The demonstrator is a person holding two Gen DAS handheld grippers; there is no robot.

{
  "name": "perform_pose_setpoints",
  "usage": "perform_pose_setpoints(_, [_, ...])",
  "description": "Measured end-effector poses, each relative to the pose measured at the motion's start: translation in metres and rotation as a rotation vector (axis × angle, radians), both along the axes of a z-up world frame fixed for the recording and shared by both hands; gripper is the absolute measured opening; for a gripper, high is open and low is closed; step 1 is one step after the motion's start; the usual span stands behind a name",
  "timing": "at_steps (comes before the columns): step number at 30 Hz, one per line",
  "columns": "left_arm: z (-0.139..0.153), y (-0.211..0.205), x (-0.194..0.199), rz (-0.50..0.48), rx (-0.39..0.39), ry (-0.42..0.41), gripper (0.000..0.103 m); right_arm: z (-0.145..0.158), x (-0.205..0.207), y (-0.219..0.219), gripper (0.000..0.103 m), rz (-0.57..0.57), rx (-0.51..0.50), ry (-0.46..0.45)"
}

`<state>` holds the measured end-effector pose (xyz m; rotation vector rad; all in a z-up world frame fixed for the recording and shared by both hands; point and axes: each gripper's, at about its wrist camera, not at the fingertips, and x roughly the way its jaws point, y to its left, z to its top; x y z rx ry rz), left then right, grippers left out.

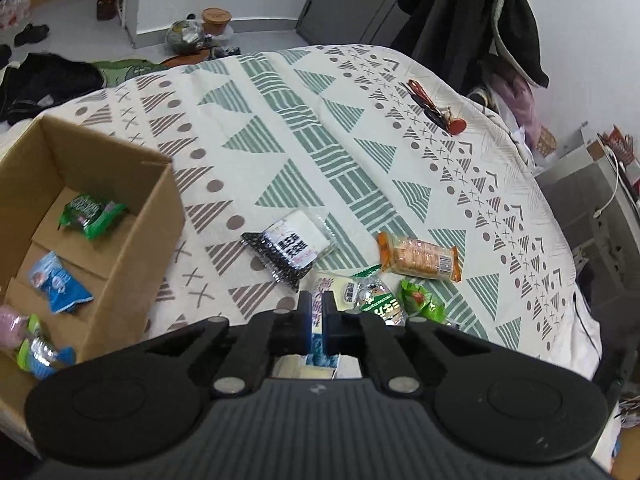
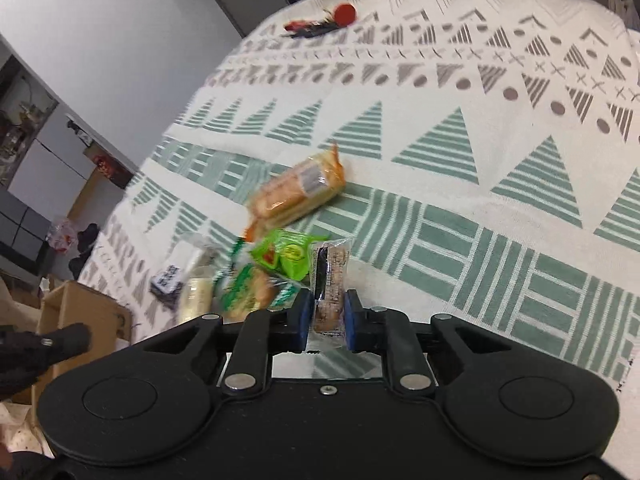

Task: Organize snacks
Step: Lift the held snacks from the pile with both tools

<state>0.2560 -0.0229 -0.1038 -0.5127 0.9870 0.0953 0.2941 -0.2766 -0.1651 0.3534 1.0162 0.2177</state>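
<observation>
**A:** What has each gripper got?

**B:** The left gripper [image 1: 316,320] is clamped tight on a thin blue-and-white snack packet [image 1: 319,346], which stands on edge between the pads. The right gripper [image 2: 327,316] is closed on a clear-wrapped bar [image 2: 331,280] with a brown biscuit inside and a dark strip along one side; the bar sticks out upright past the fingertips.

**A:** Where are the other snacks?

**B:** On the patterned bedspread [image 1: 360,120], in a loose cluster just beyond the left gripper: a black-and-white pouch [image 1: 288,246], an orange cracker pack [image 1: 420,258], a bright green packet [image 1: 422,300], and a pale packet [image 1: 344,290] touching a green-and-white one [image 1: 380,304]. They lie well in from the bed's far edge.

**A:** And the box?

**B:** A cardboard box [image 1: 152,216] stands at the bed's left side, open at the top, with dividers. A green packet [image 1: 90,214] lies in the far compartment, a blue packet [image 1: 58,282] in the next, and more wrappers, pink and green, in the nearest, partly hidden.

**A:** Anything else on the bed?

**B:** A red-and-black tasselled trinket [image 1: 436,110] near the far right edge, well apart from the snacks.
</observation>
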Motion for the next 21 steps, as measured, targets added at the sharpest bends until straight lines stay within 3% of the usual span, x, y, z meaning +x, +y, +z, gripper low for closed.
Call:
perform_pose_setpoints(12, [-0.021, 0.005, -0.003, -0.012, -0.053, 0.026, 0.009, 0.01, -0.015, 0.006, 0.017, 0.026, 0.01, -0.008])
perform_pose_setpoints(15, [-0.025, 0.001, 0.002, -0.031, -0.05, 0.035, 0.026, 0.007, -0.014, 0.008, 0.017, 0.032, 0.005, 0.009])
perform_pose_setpoints(17, [-0.028, -0.003, 0.004, -0.033, -0.046, 0.033, 0.045, 0.005, -0.013, 0.009, 0.017, 0.036, -0.011, 0.019])
perform_pose_setpoints(21, [-0.041, -0.01, 0.011, -0.054, -0.041, 0.061, 0.047, -0.004, -0.009, 0.009, 0.018, 0.04, -0.022, 0.05])
